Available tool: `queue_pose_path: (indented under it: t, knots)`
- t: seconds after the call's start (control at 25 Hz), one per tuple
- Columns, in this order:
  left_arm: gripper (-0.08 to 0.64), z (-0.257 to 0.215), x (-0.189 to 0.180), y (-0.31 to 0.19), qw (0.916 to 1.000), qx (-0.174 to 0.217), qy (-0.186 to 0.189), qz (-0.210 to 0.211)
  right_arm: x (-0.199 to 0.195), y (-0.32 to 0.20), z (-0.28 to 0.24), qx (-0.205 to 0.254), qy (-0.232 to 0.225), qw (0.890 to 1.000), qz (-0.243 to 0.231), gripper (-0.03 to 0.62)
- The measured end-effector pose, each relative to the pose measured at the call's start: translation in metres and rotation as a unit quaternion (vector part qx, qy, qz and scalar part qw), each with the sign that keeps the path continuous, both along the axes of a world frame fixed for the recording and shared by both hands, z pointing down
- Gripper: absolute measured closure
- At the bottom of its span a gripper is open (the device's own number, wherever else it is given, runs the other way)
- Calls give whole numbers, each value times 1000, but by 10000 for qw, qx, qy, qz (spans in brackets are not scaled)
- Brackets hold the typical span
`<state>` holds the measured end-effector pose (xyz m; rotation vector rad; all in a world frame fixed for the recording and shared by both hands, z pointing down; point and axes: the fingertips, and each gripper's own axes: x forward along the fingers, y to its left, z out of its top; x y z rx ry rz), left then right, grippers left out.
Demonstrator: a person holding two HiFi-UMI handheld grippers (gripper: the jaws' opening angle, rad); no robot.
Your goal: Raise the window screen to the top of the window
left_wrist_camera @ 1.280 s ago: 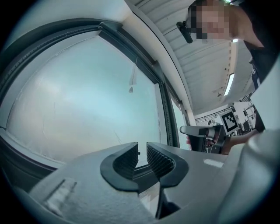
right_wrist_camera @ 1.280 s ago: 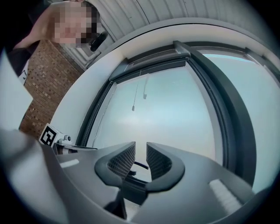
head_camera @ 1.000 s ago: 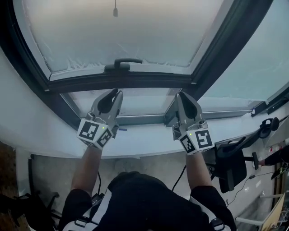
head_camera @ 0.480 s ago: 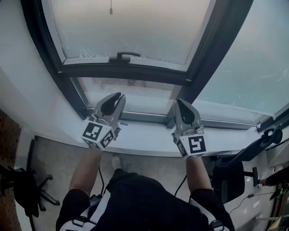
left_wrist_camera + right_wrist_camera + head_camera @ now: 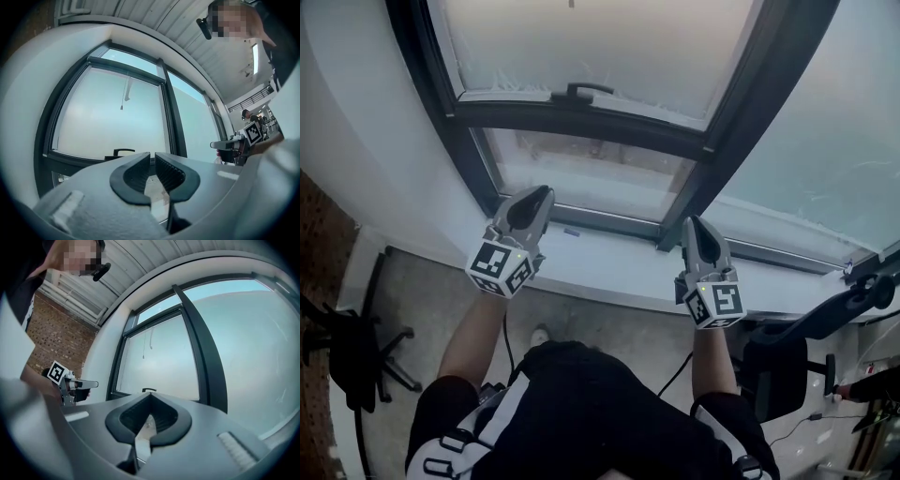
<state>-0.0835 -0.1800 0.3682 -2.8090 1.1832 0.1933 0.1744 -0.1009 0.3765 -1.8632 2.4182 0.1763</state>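
White window sill [image 5: 619,272] spans the wall below one window. Two grippers hover before the sill: left gripper [image 5: 538,194], jaws just closing to a narrow empty gap; right gripper [image 5: 694,223], jaws together, empty. Above the sill hangs one window screen [image 5: 609,42] with one handle [image 5: 581,91].

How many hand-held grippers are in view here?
2: the left hand-held gripper over the sill, the right hand-held gripper by the dark frame post. None seems hidden.
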Motion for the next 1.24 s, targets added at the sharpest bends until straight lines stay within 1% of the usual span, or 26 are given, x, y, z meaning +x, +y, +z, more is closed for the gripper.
queue_pose_path:
  t: [0.08, 0.16, 0.24, 0.32, 0.44, 0.6, 0.68, 0.84, 0.96, 1.08, 1.24]
  knots:
    - [536, 13, -18, 9, 10000, -70, 11, -65, -3, 11, 22, -136, 25, 9999, -26, 588]
    - [550, 28, -37, 14, 9995, -227, 176, -162, -8, 18, 44, -303, 15, 9995, 26, 588]
    - [551, 38, -52, 14, 9986, -365, 323, -212, -15, 20, 55, -374, -100, 9991, 160, 588]
    - [551, 43, -60, 12, 9982, -415, 384, -179, -22, 18, 58, -360, -274, 9986, 268, 589]
    - [551, 50, -67, 9, 9983, -450, 363, -103, -30, 11, 59, -393, -420, 9978, 344, 589]
    - [551, 57, -83, 7, 9969, -647, 429, -101, -44, 4, 64, -519, -423, 9972, 337, 589]
    - [551, 63, -91, 2, 9970, -657, 394, -103, -51, -1, 66, -553, -398, 9972, 309, 589]
    - [551, 73, -109, -10, 9964, -749, 325, -242, -64, -9, 66, -514, -260, 9979, 295, 589]
    - [551, 74, -116, -14, 9958, -793, 390, -256, -69, -14, 65, -537, -376, 9975, 282, 589]
    - [551, 70, -123, -18, 9961, -729, 417, -285, -74, -22, 64, -550, -500, 9969, 238, 589]
    - [551, 66, -137, -23, 9949, -750, 573, -366, -81, -27, 67, -591, -512, 9967, 205, 589]
